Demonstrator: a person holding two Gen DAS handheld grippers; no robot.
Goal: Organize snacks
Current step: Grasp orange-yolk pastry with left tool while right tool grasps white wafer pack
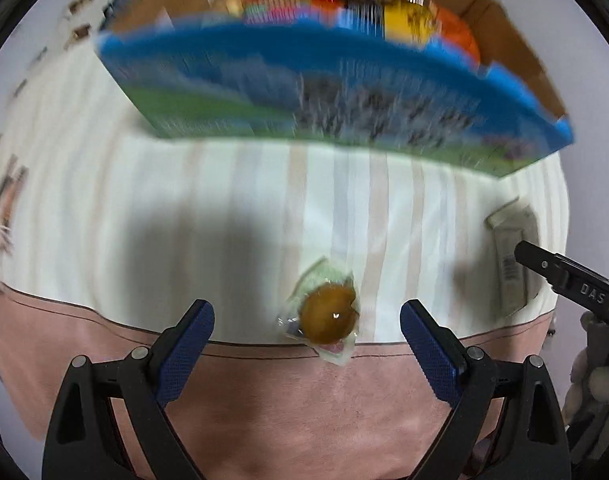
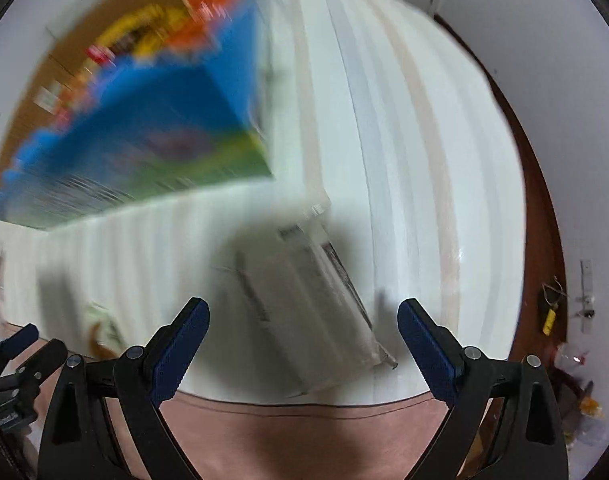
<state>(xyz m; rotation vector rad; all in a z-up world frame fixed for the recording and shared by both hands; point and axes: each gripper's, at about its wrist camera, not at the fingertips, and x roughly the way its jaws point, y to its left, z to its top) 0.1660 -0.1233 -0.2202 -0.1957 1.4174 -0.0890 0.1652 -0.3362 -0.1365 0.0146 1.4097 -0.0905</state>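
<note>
On the striped cloth [image 1: 232, 208] at the back stands a big cardboard box [image 1: 304, 92] with a blue and green printed front, its open top crowded with bright red, yellow and orange snack packets [image 1: 388, 12] (all smeared by motion blur). Nearer the cloth's front edge lies a pale grey flat packet [image 2: 304, 312] with a barcode, straight ahead of the right gripper [image 2: 303, 326], whose blue-padded jaws are spread wide and empty. Smallest is a round brown treat in clear wrap [image 1: 328, 316], lying between the left gripper's [image 1: 307, 326] equally wide-apart, empty jaws.
</note>
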